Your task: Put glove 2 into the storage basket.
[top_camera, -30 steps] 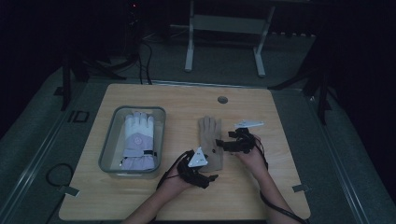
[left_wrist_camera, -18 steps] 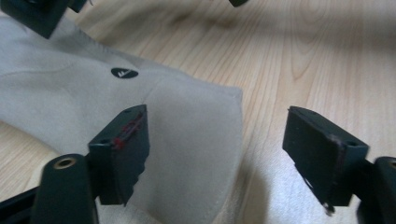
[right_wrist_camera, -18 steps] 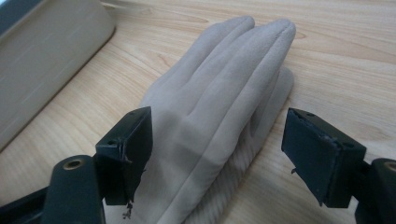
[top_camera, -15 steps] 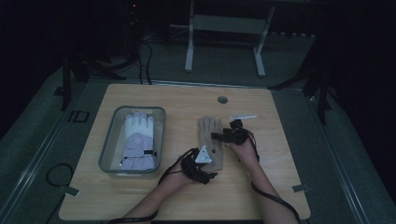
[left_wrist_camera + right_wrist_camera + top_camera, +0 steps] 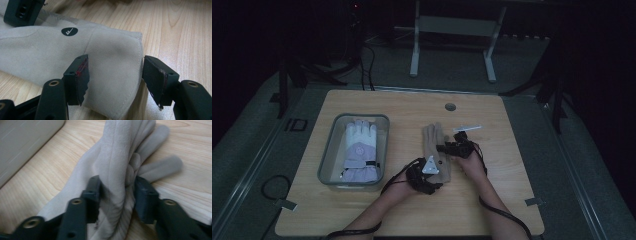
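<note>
The room is dim, nearly black at the edges, with grey carpet underfoot and the legs of a pale metal frame (image 5: 452,45) standing beyond the far side of the desk (image 5: 512,200). The desk has a light wood-grain top with rounded corners and a small round grommet (image 5: 450,107) near its far edge. Cables trail across the floor at the far left.

On the left part of the desk sits a clear plastic bin (image 5: 328,150) with a white and lavender glove (image 5: 359,150) lying flat inside it. Near the middle of the desk lies a tan glove (image 5: 436,137), its fingers pointing away from the person.

The left gripper (image 5: 115,77) is at the cuff end of the tan glove (image 5: 50,52), jaws apart, one resting over the fabric and the other just off the cuff's edge on bare wood. The right gripper (image 5: 117,195) has its jaws pinched on a bunched fold of the tan glove (image 5: 120,152), lifting the fabric into a ridge. Both hands come in from the near edge.
</note>
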### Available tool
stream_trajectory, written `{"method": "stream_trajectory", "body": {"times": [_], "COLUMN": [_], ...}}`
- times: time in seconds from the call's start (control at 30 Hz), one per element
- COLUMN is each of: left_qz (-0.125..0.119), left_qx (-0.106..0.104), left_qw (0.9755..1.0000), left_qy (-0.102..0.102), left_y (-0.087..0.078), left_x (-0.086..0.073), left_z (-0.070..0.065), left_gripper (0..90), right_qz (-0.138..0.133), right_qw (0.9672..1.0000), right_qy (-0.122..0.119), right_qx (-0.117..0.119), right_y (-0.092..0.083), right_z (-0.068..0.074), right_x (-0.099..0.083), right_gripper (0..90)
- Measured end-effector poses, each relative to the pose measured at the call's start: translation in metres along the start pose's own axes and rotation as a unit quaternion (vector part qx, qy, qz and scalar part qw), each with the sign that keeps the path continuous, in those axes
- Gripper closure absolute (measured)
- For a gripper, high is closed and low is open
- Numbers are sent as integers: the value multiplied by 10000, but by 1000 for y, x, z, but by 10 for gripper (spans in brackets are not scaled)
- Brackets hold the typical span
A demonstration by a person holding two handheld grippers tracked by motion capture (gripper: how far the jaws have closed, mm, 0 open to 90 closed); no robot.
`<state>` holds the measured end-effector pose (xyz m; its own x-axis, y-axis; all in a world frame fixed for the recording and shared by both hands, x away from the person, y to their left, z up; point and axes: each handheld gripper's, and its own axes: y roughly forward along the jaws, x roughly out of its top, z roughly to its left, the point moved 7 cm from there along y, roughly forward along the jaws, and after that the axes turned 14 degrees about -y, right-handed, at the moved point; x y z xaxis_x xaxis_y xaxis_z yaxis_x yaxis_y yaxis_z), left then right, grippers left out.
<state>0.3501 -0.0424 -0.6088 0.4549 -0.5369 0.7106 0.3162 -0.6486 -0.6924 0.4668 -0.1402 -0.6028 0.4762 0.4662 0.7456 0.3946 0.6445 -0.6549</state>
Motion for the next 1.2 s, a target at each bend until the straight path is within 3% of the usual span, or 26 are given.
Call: {"method": "stream_trajectory", "body": {"times": [0.17,0.4,0.67,0.9,1.03,1.2], "left_qz": [35,91,159,266,209,157], "left_qx": [125,267,624,737,658,719], "left_qw": [9999,9996,9976,9963,9972,9966], "left_qy": [51,57,261,339,274,382], "left_y": [0,-1,-2,-7,-18,-36], "left_x": [0,2,4,6,9,17], "left_z": [-1,1,4,0,-4,-12], "left_gripper": [426,518,756,789,791,798], "right_qz": [80,108,133,15,-50,-156], "right_qw": [9977,9925,9928,9930,9935,9948], "right_qy": [-597,-996,-890,-865,-834,-709], "right_qx": [-304,-707,-792,-798,-768,-712], "right_y": [-1,-4,-7,-14,-19,-26], "right_z": [10,15,15,19,22,25], "right_x": [4,8,14,23,28,35], "right_gripper": [708,723,725,730,731,734]}}
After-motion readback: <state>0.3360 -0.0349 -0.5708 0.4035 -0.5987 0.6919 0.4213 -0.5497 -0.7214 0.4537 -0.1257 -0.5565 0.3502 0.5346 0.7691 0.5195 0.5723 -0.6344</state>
